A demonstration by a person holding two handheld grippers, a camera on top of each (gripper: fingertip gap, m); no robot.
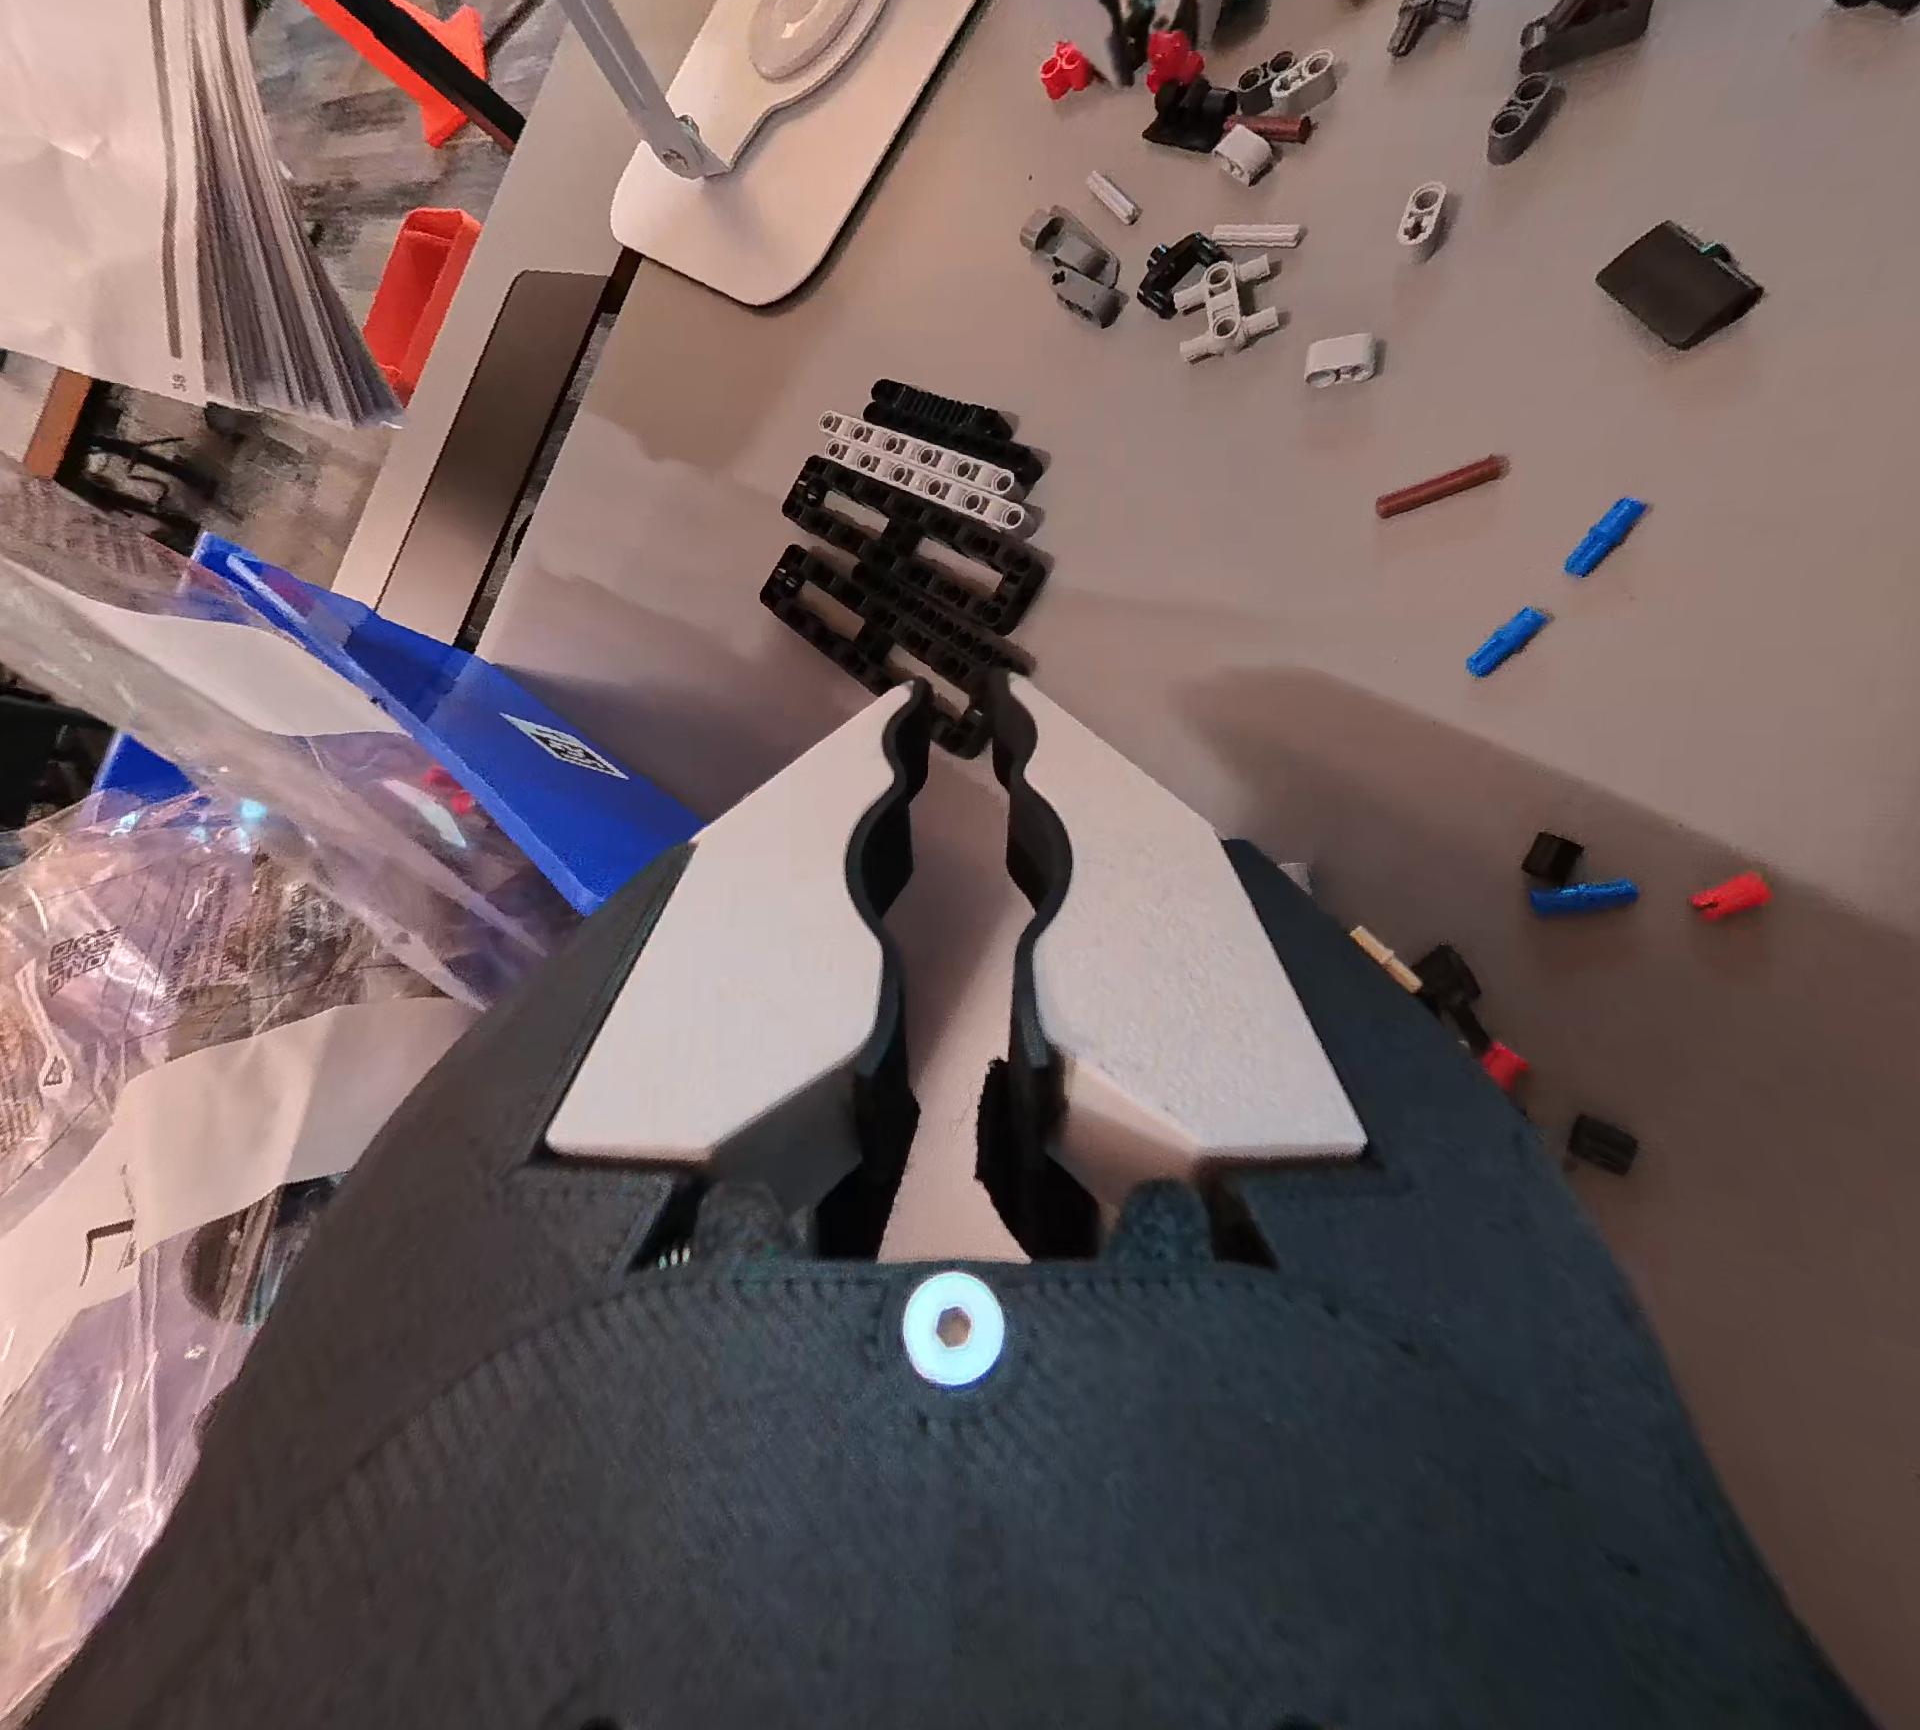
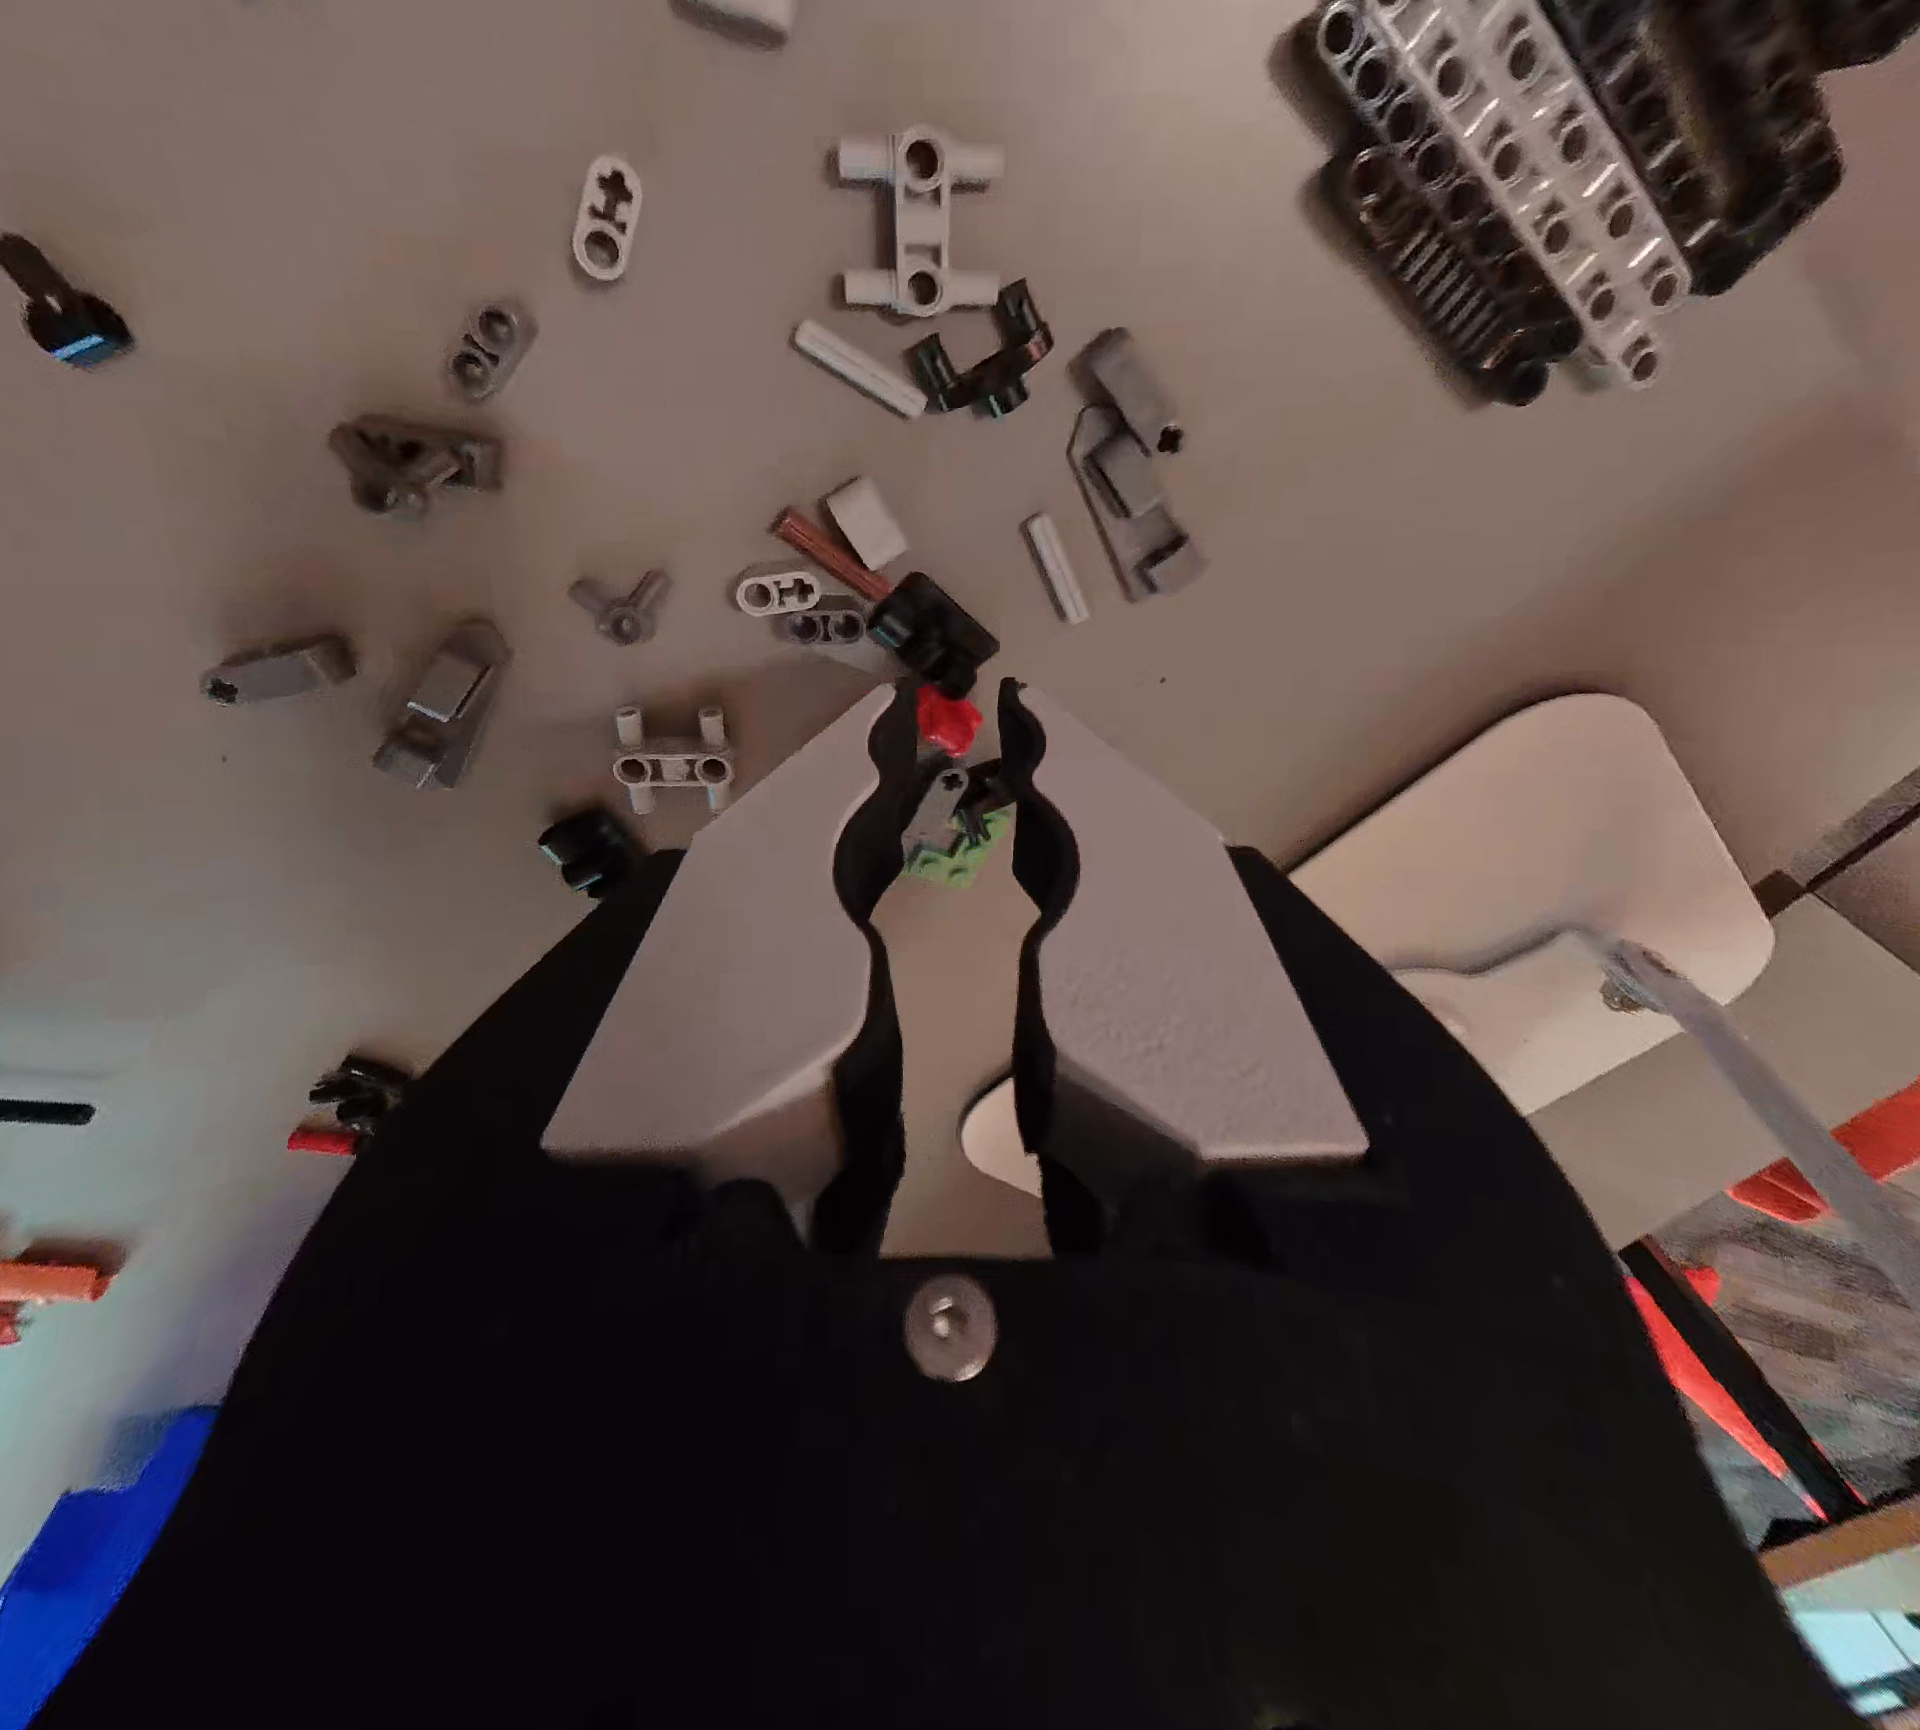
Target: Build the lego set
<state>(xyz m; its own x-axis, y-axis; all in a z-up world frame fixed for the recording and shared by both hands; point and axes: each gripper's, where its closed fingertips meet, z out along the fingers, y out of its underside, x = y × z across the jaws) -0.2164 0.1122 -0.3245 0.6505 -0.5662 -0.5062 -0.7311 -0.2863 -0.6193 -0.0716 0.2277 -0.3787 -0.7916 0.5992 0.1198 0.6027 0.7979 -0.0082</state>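
Red piece (image 2: 948,722) between right tongs (image 2: 948,693)

Beam assembly (image 1: 914,527): black frames with light-grey holed beams, on a beige table (image 1: 1247,745). Loose pins (image 1: 1605,535): blue; axle (image 1: 1439,487): reddish-brown; connector (image 2: 948,722): red. Box (image 1: 540,745): blue; lamp base (image 1: 800,70): white.

From my left tool's camera, the stacked beam assembly (image 1: 914,527) lies on the worktop (image 1: 1195,454) just ahead; loose parts (image 1: 1226,267) scatter behind and to its right, the lamp base (image 1: 800,91) behind-left, bags (image 1: 156,901) to the left.
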